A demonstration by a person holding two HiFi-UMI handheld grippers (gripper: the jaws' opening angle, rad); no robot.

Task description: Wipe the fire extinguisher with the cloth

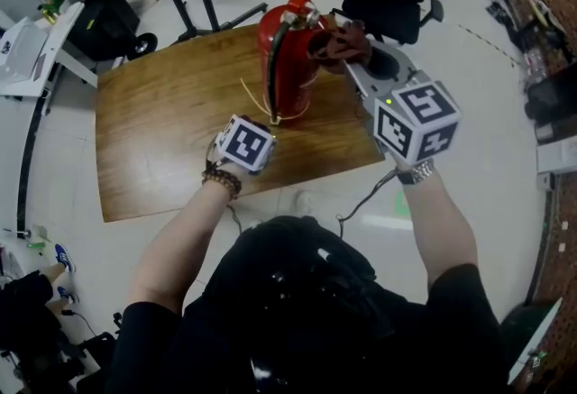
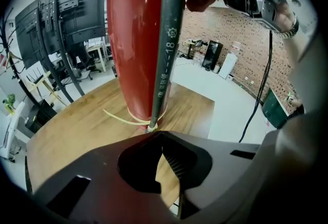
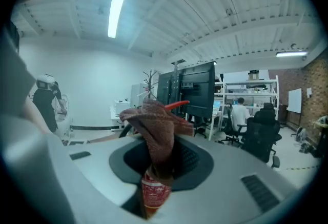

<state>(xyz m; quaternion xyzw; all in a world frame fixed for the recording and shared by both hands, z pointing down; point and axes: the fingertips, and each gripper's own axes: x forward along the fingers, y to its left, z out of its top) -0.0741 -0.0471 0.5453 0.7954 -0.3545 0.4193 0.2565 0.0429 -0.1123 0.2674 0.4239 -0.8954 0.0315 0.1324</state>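
Red fire extinguisher (image 1: 287, 68) stands upright on the wooden tabletop (image 1: 162, 140), upper centre of the frame. Wiping appears under way at its top, and the cylinder below probably remains. Right hand-held gripper (image 3: 159, 166), jaws narrowly parted, is clamped on the reddish-brown cloth (image 3: 156, 125). Left hand-held gripper (image 2: 163, 141), jaws together and empty, points at the base.

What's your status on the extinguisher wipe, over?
Left gripper shut, by fire extinguisher base. Right gripper shut on cloth, near its top. Hose down the side.
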